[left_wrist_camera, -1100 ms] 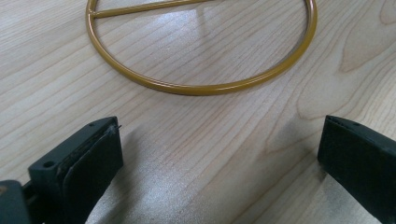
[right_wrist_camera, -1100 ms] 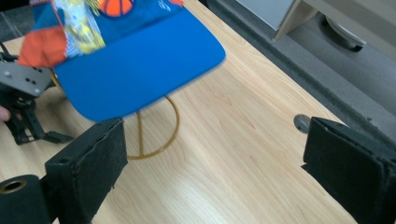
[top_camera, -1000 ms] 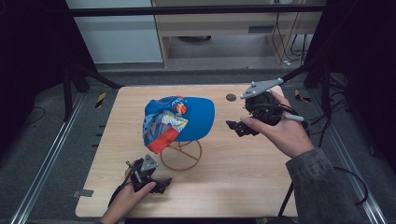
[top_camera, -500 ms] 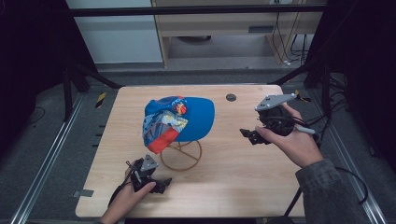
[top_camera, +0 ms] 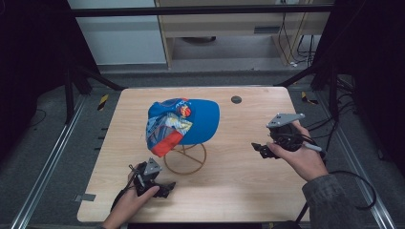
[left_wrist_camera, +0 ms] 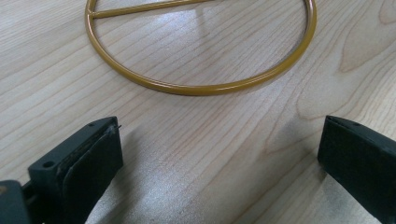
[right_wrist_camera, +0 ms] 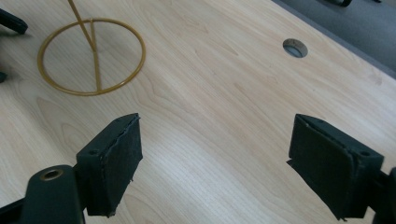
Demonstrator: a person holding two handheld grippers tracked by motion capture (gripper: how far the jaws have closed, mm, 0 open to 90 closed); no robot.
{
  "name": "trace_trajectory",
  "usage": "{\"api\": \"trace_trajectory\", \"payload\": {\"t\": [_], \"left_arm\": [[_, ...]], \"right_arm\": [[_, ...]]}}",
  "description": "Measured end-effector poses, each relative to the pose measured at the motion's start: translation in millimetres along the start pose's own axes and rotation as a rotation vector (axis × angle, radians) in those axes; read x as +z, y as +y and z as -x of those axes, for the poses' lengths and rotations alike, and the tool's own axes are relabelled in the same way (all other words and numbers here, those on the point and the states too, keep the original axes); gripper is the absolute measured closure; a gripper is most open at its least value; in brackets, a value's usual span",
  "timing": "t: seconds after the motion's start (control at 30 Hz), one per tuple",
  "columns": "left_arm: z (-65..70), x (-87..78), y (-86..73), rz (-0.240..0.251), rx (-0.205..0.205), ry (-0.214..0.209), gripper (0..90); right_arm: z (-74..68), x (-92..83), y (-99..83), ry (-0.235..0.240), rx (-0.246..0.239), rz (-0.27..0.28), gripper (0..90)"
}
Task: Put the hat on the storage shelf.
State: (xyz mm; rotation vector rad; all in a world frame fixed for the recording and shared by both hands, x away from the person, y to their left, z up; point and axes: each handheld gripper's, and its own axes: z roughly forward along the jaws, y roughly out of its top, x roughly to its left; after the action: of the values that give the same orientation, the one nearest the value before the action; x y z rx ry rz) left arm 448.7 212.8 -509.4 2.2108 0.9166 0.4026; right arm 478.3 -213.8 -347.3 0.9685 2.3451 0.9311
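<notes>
Wooden table carries a capped stand; our right tool has drawn back, wide open and empty, like our left tool.

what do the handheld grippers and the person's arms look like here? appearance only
Both are black two-jaw units. The right gripper carries a grey three-cornered plate on top, and the left gripper a smaller grey plate. The jaws end in blocky black pads with small screw holes. A black cable loops off the right. The right arm wears a grey sleeve.
</notes>
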Motion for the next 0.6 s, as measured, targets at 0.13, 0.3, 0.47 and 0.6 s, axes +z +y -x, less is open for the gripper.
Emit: {"api": "trace_trajectory", "payload": {"t": [0.13, 0.3, 0.47, 0.6], "left_arm": [[0.0, 0.0, 0.0, -0.001, 0.001, 0.0, 0.0], [0.0, 0.0, 0.0, 0.001, 0.0, 0.0, 0.0], [0.0, 0.0, 0.0, 0.0, 0.0, 0.0, 0.0], [0.0, 0.0, 0.0, 0.0, 0.001, 0.0, 0.0]], "right_arm": [[0.6, 9.6, -14.0, 0.0, 0.02, 0.011, 17.2], [-0.6, 20.6, -28.7, 0.005, 0.041, 0.001, 17.2], [-2.5, 30.8, -40.9, 0.013, 0.057, -0.009, 17.1], [-5.0, 37.2, -49.2, 0.025, 0.075, -0.01, 16.9]]}}
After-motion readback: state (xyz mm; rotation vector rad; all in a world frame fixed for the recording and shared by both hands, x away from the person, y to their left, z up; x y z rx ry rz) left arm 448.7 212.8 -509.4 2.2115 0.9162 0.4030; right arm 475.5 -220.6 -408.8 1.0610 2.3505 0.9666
